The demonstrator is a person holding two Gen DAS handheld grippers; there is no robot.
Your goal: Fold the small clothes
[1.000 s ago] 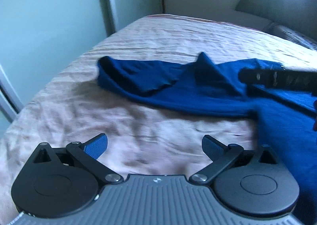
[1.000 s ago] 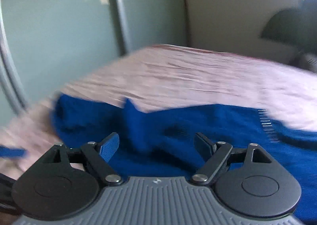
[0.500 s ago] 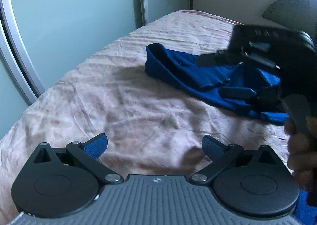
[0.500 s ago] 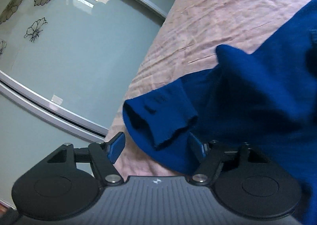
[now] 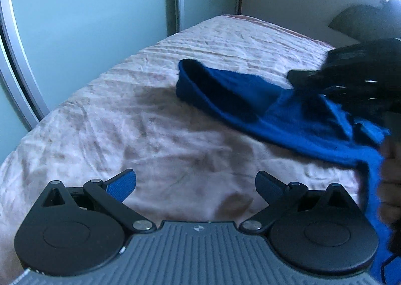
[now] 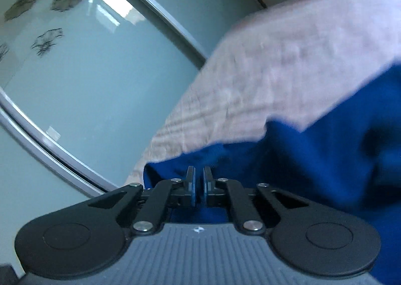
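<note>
Right claw (image 6: 198,186) pinched shut on the blue garment (image 5: 295,114), lifting one edge off the bed (image 5: 150,134); left claw (image 5: 195,184) wide, empty (hovering over bare sheet). Fold barely begun, garment looks unfolded and bunched.

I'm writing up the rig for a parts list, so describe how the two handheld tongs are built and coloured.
Both look alike. The left tongs have a ribbed grey body with a small round logo, two round black discs at the sides, and black link arms on silver pivot pins. Its fingers carry blue textured pads. The right tongs show the same grey ribbed body, black discs and links, silver pins and blue pads.
</note>
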